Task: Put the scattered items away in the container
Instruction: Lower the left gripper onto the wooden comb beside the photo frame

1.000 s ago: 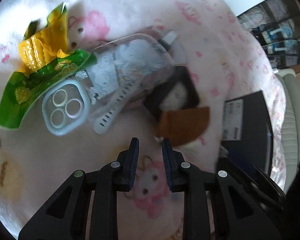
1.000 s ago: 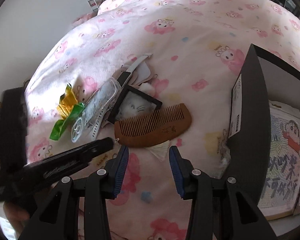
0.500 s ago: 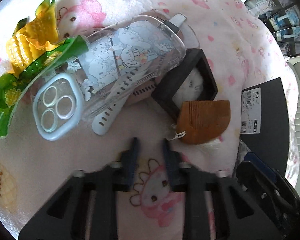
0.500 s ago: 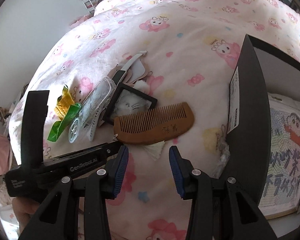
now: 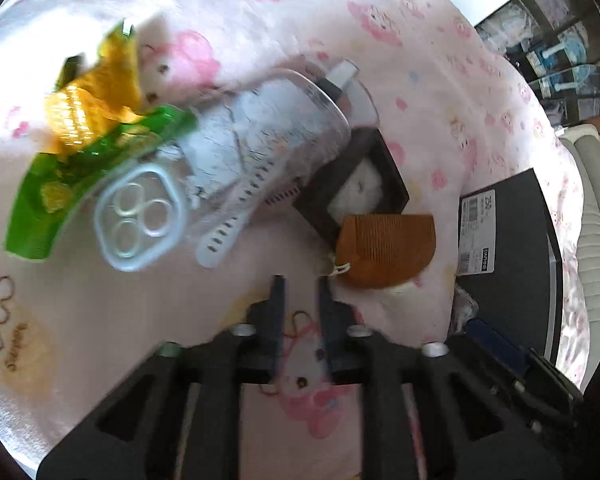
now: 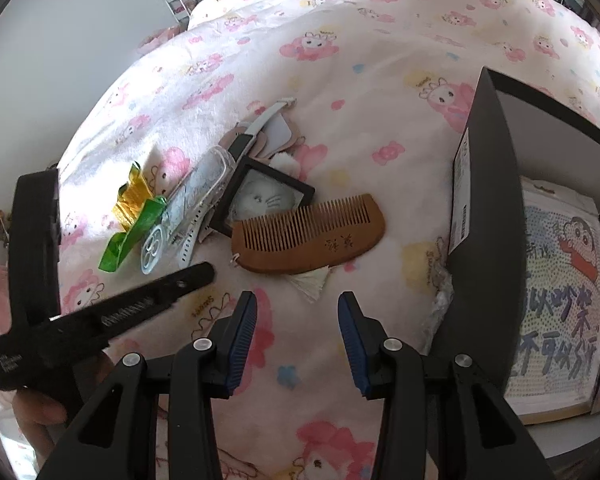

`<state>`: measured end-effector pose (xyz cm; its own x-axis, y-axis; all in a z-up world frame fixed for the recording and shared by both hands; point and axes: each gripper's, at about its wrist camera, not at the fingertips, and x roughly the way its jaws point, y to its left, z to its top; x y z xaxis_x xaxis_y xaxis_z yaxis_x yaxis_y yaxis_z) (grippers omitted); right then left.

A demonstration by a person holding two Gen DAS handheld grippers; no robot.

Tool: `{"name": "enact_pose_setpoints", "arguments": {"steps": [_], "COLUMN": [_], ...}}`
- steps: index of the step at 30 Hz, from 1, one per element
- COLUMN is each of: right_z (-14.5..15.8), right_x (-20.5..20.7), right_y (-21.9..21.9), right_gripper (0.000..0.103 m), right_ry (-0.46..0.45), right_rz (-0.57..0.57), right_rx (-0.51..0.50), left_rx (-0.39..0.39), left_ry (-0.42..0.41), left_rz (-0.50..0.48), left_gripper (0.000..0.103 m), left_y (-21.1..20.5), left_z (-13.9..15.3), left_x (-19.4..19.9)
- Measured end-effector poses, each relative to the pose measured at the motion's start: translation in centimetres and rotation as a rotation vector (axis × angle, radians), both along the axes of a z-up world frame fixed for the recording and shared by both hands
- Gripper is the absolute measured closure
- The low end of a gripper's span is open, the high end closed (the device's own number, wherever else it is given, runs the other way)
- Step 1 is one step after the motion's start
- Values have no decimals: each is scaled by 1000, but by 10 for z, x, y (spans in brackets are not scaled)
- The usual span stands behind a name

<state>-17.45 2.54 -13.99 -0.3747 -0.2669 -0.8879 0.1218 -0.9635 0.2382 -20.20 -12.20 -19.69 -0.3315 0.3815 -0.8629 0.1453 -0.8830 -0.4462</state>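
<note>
Since a second ago, the left gripper (image 5: 300, 286) has shut all the way and now its jaws are opening again, with nothing between them but the pink blanket (image 5: 260, 8) below. It hangs just short of the wooden comb (image 5: 386, 250), not touching it. The picture from this side is a bit blurry.

Both hands have hardly moved. The right gripper (image 6: 297, 314) has its blue fingers (image 6: 244, 332) held apart, the same as before, and nothing is between them. It hovers over the blanket, near the comb's white tassel (image 6: 310, 282).

All the little things still lie in one heap on the bed. A green and yellow wrapper (image 6: 134, 216) is at the left end. Beside it lies a clear phone case (image 6: 188, 208), with a white watch strap (image 5: 236, 216) across it. Next comes a small black frame (image 6: 266, 200) with a fluffy white cat face inside. The comb's edge touches the frame's corner.

The black box (image 6: 484, 208) stands open at the right, just beside the comb's far end. Inside it lies a flat cartoon picture pack (image 6: 556, 296). None of the heap is in the box yet.

A person's hand (image 6: 40, 412) shows at the bottom left, holding the left gripper.
</note>
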Motion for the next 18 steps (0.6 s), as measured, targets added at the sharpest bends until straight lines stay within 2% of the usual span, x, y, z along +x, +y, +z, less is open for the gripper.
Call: {"name": "enact_pose_setpoints", "arguments": {"steps": [4, 7, 8, 9, 13, 15, 18], "right_z": [-5, -5, -4, -4, -1, 1, 6], "right_x": [0, -1, -2, -3, -4, -2, 1], "right_y": [-2, 1, 2, 2, 4, 3, 5], "right_gripper": [65, 65, 65, 65, 65, 65, 65], "right_ry": [-10, -6, -3, -2, 0, 4, 17], "right_rz": [-8, -22, -24, -25, -23, -20, -20], "right_rx": [-14, -34, -37, -37, -55, -47, -38], "left_rx": [63, 113, 138, 149, 109, 121, 70], "left_ry": [-17, -58, -67, -67, -22, -8, -3], "left_rz": [1, -8, -26, -34, -19, 6, 36], "left_gripper": [63, 62, 76, 81, 85, 103, 103], "left_y": [5, 10, 14, 15, 8, -8, -35], "left_z": [-5, -14, -18, -16, -3, 6, 21], "left_x": [-16, -36, -41, -39, -25, -12, 10]}}
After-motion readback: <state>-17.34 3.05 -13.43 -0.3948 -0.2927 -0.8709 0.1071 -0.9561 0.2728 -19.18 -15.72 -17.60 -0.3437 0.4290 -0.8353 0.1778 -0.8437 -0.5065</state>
